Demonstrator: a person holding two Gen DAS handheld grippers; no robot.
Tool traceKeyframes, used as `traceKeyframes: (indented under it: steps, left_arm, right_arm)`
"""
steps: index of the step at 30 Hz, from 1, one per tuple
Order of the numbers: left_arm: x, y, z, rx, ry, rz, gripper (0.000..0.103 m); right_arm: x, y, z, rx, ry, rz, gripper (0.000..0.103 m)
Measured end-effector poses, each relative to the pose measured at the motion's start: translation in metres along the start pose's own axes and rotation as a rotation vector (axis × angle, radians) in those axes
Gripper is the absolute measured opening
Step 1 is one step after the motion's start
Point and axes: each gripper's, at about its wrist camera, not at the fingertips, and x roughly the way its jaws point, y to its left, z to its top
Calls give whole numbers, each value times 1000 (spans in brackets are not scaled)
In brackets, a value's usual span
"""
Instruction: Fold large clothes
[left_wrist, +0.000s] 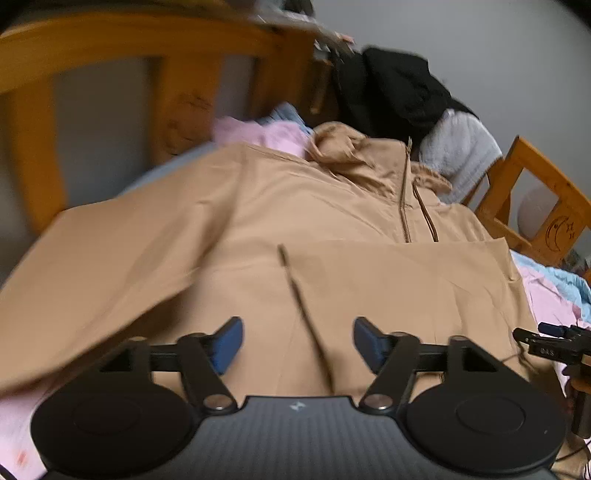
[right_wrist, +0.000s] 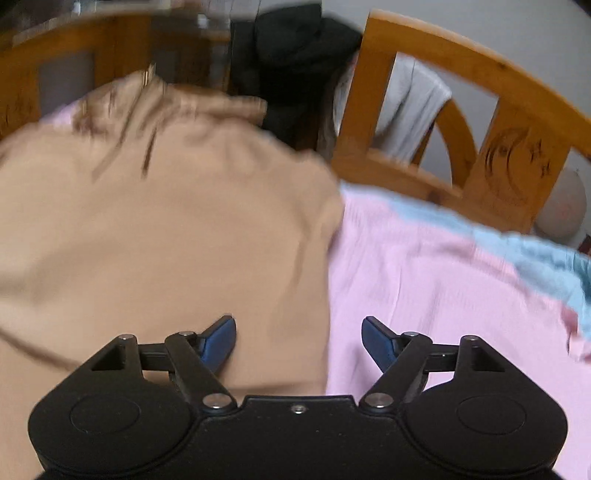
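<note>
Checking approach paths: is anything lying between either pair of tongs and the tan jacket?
Nothing visible. The left tongs hang open directly above the tan jacket, only a drawstring of its own beneath them. The right tongs are open over the jacket's edge, where it meets the pink bedding.

Blurred "CAS" (or near it) on the black device (left_wrist: 546, 349) at the right edge

A wooden bed frame (right_wrist: 461, 122) — moon carving (right_wrist: 513, 158) on it — stands before a grey wall (left_wrist: 480, 44).
</note>
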Motion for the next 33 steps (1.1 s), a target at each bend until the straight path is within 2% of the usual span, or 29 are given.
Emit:
traceKeyframes:
  steps: [2, 5, 7, 9, 12, 14, 17, 18, 19, 20, 21, 22, 23, 24, 26, 29, 33]
  left_arm:
    - [-29, 10, -16, -34, -45, 28, 86]
    - [-75, 36, -43, -157, -128, 103, 87]
    - [-105, 59, -64, -277, -221, 230, 87]
    - [-131, 77, -82, -370, -304, 414, 87]
    - [-146, 98, -94, -395, -366, 658, 87]
    - [-144, 116, -93, -416, -367, 732, 87]
    - [-135, 142, -87, -456, -363, 779, 85]
    - [-131, 150, -83, -459, -354, 773, 85]
    - [-126, 154, -79, -454, -344, 762, 81]
    - [-122, 158, -76, -449, -337, 760, 71]
    - [-121, 163, -78, -450, -331, 757, 67]
    - [-118, 166, -76, -453, -327, 741, 54]
    - [-116, 169, -74, -456, -327, 718, 25]
    - [-114, 170, -73, -458, -321, 705, 16]
    - [-115, 164, -71, -441, -331, 699, 6]
    - [-122, 136, -70, -331, -399, 674, 4]
    - [-131, 78, -63, -87, -503, 594, 4]
  right_arm:
    - [-5, -1, 0, 52, -6, -19, 78]
    - [-30, 10, 8, 60, -64, -3, 86]
    - [-48, 26, 13, -2, -125, 18, 92]
    - [-67, 45, 17, -54, -190, 59, 96]
    - [-91, 73, 20, -85, -255, 155, 97]
    - [-104, 95, 21, -107, -277, 239, 97]
    - [-119, 128, 23, -174, -304, 346, 99]
    - [-122, 138, 24, -189, -308, 376, 100]
    - [-124, 148, 25, -197, -308, 408, 100]
    - [-125, 156, 26, -197, -304, 439, 100]
    - [-125, 165, 28, -194, -293, 477, 100]
    - [-124, 172, 30, -189, -282, 506, 100]
    - [-126, 182, 32, -180, -266, 541, 100]
    - [-124, 188, 33, -169, -253, 571, 100]
    - [-122, 198, 39, -134, -226, 628, 100]
    - [-116, 213, 55, -45, -161, 739, 95]
    - [-111, 237, 83, 51, -68, 914, 94]
